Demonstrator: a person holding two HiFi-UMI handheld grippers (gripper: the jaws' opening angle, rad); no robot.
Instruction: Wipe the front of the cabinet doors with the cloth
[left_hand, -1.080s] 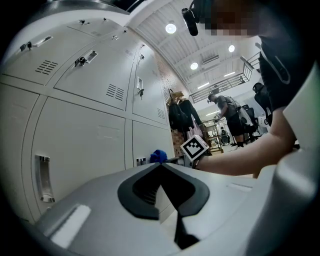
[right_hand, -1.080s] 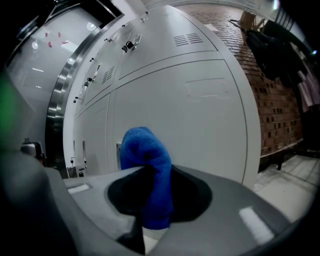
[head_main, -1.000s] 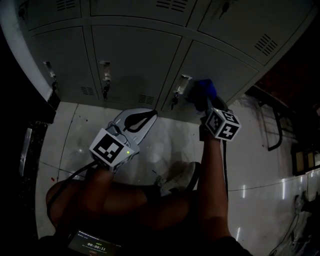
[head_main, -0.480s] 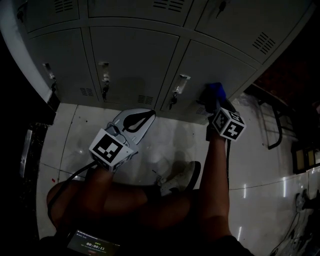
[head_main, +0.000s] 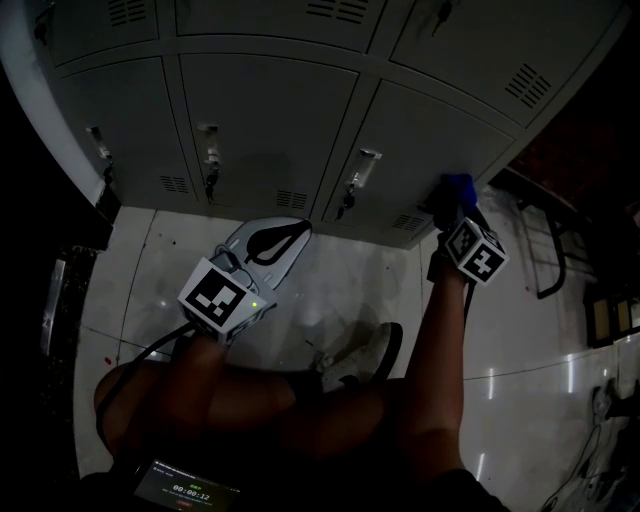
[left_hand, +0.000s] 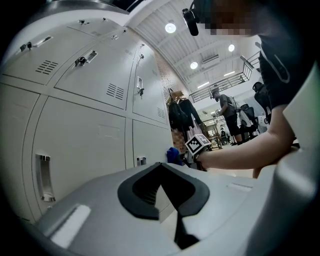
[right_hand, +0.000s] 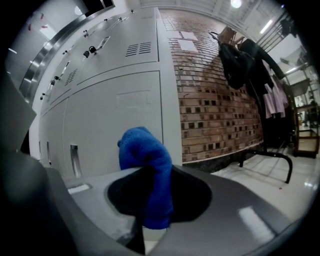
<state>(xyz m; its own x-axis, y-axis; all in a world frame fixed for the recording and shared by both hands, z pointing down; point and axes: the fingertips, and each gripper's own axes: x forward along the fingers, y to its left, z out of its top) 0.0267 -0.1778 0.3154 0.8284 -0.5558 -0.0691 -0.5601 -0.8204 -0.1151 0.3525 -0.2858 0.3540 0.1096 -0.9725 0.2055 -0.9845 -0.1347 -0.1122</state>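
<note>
Pressing blue cloth (right_hand: 144, 165) to cabinet door (head_main: 430, 140), right gripper (head_main: 451, 207) clamped; screen (head_main: 187, 490) reads 00:00:12.

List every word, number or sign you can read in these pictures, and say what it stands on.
"00:00:12", as far as it can be read: on the small screen at the bottom edge of the head view.
Too blurred to read: the sheets on the brick wall.
No legible text: the cabinet doors.

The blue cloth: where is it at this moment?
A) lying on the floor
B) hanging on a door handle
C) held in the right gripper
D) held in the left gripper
C: the right gripper has its jaws closed on the blue cloth; the left gripper holds nothing.
</note>
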